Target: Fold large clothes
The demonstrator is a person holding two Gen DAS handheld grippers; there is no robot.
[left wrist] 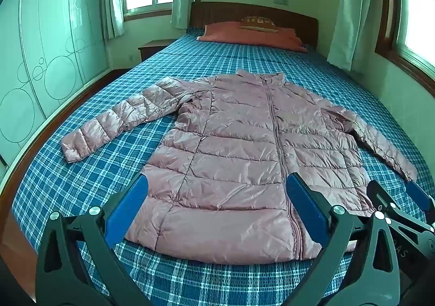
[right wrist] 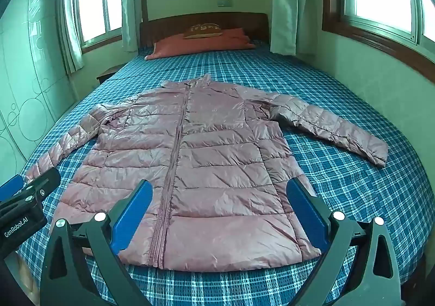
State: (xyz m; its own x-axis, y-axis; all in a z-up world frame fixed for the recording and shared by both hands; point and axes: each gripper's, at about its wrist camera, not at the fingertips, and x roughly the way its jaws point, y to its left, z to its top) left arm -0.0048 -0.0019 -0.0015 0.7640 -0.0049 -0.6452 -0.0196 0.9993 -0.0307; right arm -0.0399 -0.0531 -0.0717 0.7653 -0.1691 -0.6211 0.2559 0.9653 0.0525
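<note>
Pale green walls, curtained windows and a wardrobe enclosed the room, where a bed (left wrist: 81,175) with a blue plaid cover and dark headboard filled the floor. A red pillow (left wrist: 252,37) lay at the head end. Spread flat across the middle, zipped, sleeves out, hem near the foot edge, lay the pink quilted jacket (left wrist: 239,148). Both the left tool (left wrist: 217,211) and the right tool (right wrist: 220,211) hung above the hem, jaws fully wide, holding nothing. The slick, puffy shell would likely slip from a shallow pinch or spring open after folding.
</note>
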